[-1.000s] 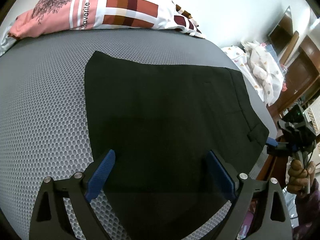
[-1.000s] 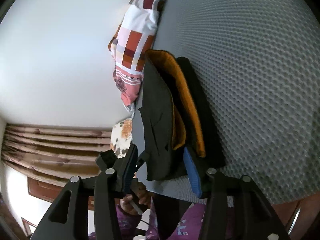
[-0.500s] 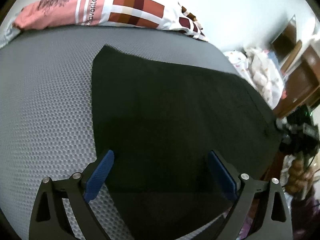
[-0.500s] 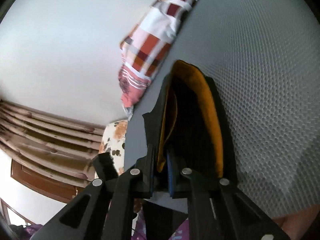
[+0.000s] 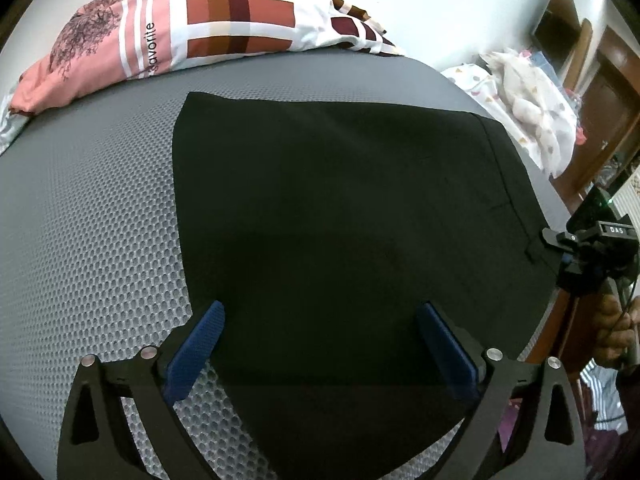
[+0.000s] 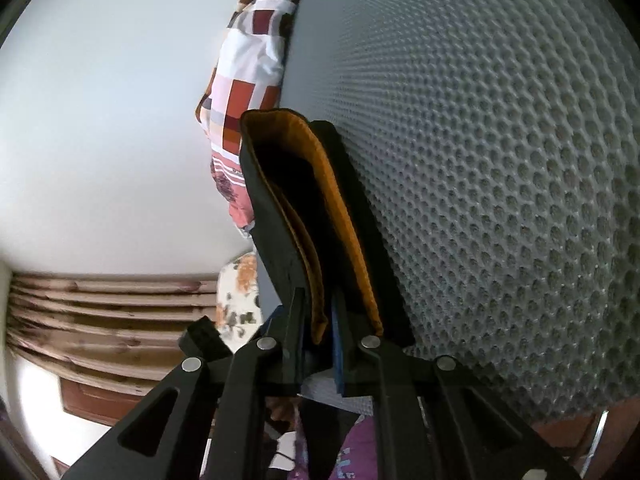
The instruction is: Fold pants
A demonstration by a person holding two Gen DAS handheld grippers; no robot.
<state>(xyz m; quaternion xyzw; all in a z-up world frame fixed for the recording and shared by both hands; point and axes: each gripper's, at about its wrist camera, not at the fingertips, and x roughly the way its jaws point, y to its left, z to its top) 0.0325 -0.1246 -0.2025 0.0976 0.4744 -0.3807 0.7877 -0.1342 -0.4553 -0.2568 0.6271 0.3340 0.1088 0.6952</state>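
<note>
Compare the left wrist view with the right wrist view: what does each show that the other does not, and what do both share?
Left wrist only: the whole black pants spread flat, and the open left tongs over them. Right wrist only: the waistband's orange lining, with the right tongs pinching it, having just closed. Both: the pants, the grey mesh mattress and the checked pillow.

- Both views bend strongly at the edges, with black corners around the fisheye circle.
- Soft, even daylight; the white wall (image 6: 100,120) looks washed out, near glare.
- A broad shadow darkens the near part of the black pants (image 5: 340,208).
- The mesh mattress (image 6: 500,160) is sharp; the wooden slats (image 6: 100,304) at the rim look smeared.
</note>
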